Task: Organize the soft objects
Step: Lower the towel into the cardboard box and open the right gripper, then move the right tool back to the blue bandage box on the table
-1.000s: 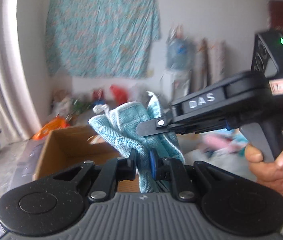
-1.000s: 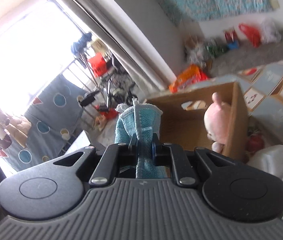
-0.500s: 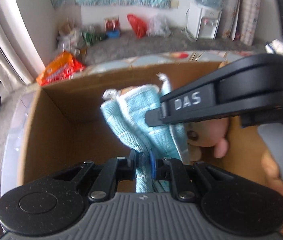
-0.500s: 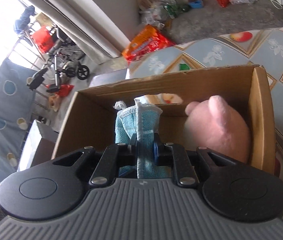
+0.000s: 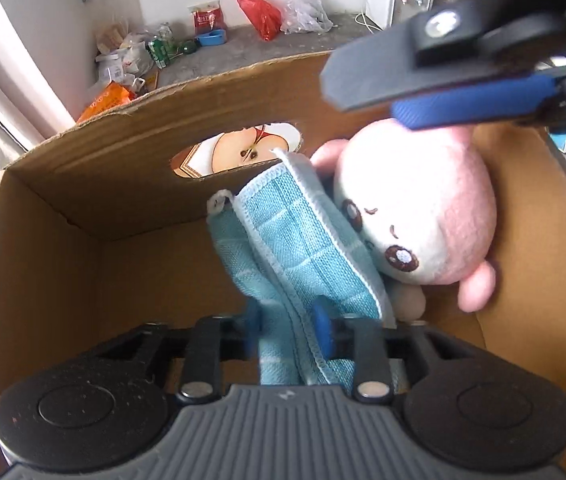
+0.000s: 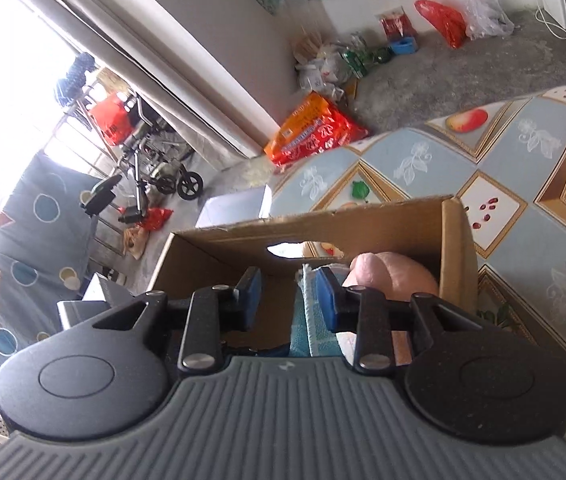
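Both tools have dropped over the box [image 5: 83, 184] since a second ago. Left tool [image 5: 289, 328] is opening, blue cloth [image 5: 295, 248] loose between its pads. Right of the cloth, inside the box, lies the pink plush [image 5: 423, 216]. Right tool [image 6: 288, 294] is opening, cloth against one pad.

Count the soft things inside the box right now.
2: a blue cloth mid-box, between the opening left tongs, and a pink plush against the right wall. The box floor is partly hidden.

Patterned tablecloth [image 6: 415, 160], cardboard box [image 6: 457, 248] on it
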Tool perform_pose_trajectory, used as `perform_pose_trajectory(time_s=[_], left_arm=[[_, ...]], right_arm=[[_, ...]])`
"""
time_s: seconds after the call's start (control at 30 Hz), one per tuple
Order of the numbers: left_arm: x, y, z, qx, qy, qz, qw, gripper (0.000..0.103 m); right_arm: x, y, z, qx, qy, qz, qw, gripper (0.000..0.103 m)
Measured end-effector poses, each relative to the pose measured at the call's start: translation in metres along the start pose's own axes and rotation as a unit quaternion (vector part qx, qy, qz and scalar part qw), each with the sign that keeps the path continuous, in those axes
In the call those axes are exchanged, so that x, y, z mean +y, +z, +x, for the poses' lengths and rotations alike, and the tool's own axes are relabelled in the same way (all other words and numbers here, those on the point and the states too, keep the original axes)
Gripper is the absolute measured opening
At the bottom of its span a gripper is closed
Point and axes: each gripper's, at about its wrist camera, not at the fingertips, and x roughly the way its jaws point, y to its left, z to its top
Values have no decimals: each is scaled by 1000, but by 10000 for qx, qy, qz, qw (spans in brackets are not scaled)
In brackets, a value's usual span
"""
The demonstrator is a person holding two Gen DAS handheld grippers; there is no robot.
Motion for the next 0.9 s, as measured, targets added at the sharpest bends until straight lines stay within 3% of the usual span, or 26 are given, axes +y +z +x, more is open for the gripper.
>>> perform_pose_trajectory(time_s=[0.03, 0.17, 0.47, 0.63, 0.77, 0.9], left_arm=[[-2, 0, -3, -36, 12, -42, 10000, 54], [-1, -4, -20, -226, -83, -229, 9994, 67], [-8, -23, -83, -862, -436, -575, 9937, 75], [-30, -43, -135, -1490, -742, -412, 9852, 86], [-60, -51, -167, -1911, -997, -159, 9764, 92], [-103, -51, -183, -2120, -1226, 247, 9692, 95]], right_arm=[[0, 0, -7, -61, 39, -20, 10000, 31], [1, -4, -40, -305, 115, -128, 9994, 34], [-6, -25, -144, -816, 125, -217, 9963, 43], [-22, -48, -239, -1152, -314, -494, 9916, 59], [-45, -66, -315, -1544, -959, -634, 9813, 75], [-83, -84, -368, -1721, -1447, -366, 9737, 76]])
